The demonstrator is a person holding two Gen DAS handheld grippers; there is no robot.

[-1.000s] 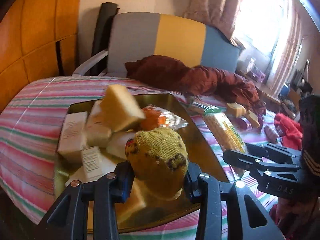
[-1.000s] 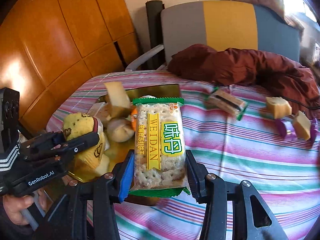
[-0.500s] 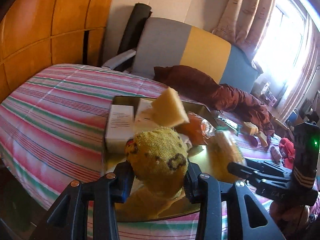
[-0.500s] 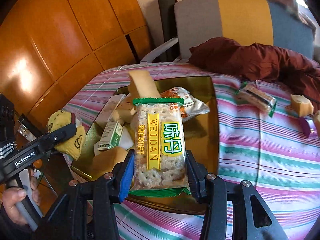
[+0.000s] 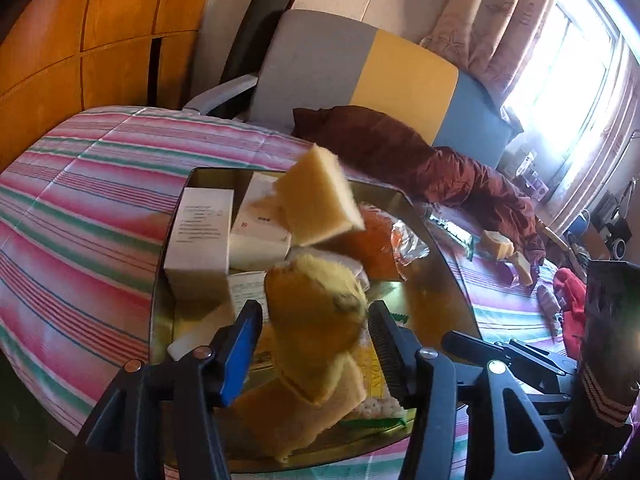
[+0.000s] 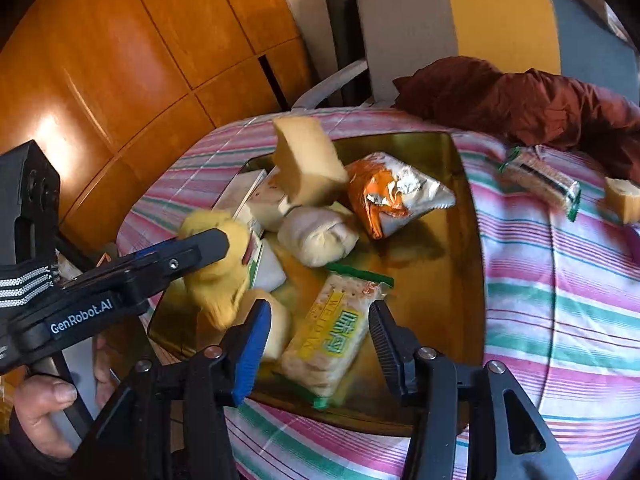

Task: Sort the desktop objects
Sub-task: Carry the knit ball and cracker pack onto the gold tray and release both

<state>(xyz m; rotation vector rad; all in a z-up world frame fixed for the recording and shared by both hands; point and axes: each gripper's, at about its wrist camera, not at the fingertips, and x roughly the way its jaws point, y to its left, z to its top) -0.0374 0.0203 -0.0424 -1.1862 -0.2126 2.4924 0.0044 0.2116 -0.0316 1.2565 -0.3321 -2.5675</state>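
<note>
A gold metal tray [image 5: 436, 248] [image 6: 452, 240] on the striped tablecloth holds boxes, a foam wedge and snacks. My left gripper [image 5: 314, 320] hovers over its near edge with jaws opening. A yellow knitted toy [image 5: 316, 312] [image 6: 216, 280], blurred, is between the pads, which no longer press it. My right gripper [image 6: 318, 320] is over the tray's near side, jaws opening. The green-and-yellow cracker pack [image 6: 332, 340] lies tilted on the tray floor below them, free of the pads. A hand [image 6: 44, 408] holds the left gripper.
In the tray sit white boxes [image 5: 200, 236], a yellow foam wedge [image 6: 308, 168], an orange snack bag [image 6: 392, 196] and a white bun [image 6: 316, 236]. On the cloth lie a wafer pack [image 6: 540, 180] and bread pieces [image 6: 624, 200]. A maroon garment [image 6: 520, 100] and chair [image 5: 360, 68] are behind.
Both grippers' jaws have widened. The cracker pack dropped out of the right jaws into the tray. The yellow toy has come loose from the left pads and sinks.
</note>
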